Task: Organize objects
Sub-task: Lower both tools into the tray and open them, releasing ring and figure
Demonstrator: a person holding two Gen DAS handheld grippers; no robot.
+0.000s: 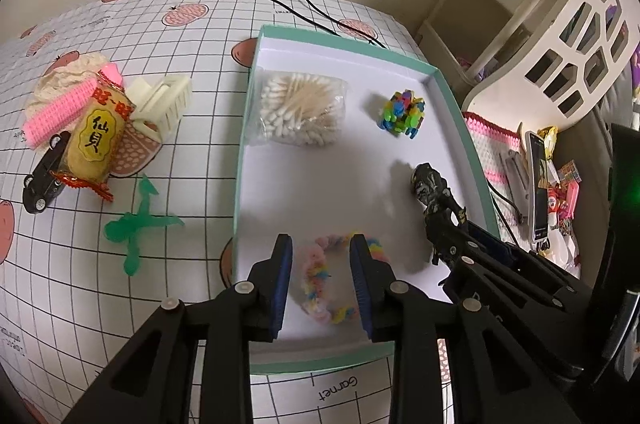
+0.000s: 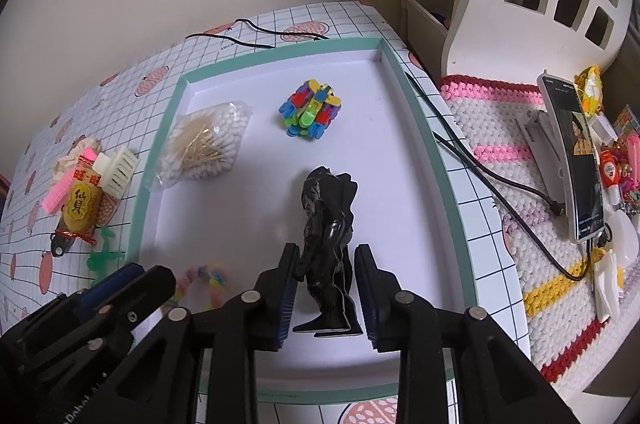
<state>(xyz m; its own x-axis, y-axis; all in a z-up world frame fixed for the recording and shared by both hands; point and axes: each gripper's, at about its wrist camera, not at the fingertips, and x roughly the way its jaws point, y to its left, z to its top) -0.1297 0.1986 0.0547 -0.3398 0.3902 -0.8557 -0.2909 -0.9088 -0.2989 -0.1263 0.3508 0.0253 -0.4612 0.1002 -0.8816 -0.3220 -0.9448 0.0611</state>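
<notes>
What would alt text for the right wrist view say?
Open right gripper straddles a black figurine lying in a teal-rimmed tray, alongside a cotton swab bag and a colourful block toy.

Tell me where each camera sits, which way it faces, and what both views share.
Left wrist: on the left gripper, looking forward and down over the tray's near end at the scrunchie; its own open fingers show, and the right gripper enters at right.
Right wrist: on the right gripper, looking down at the figure between its open fingers; the left gripper shows at lower left.
Shared: tray, figure, scrunchie, swabs, block toy.
</notes>
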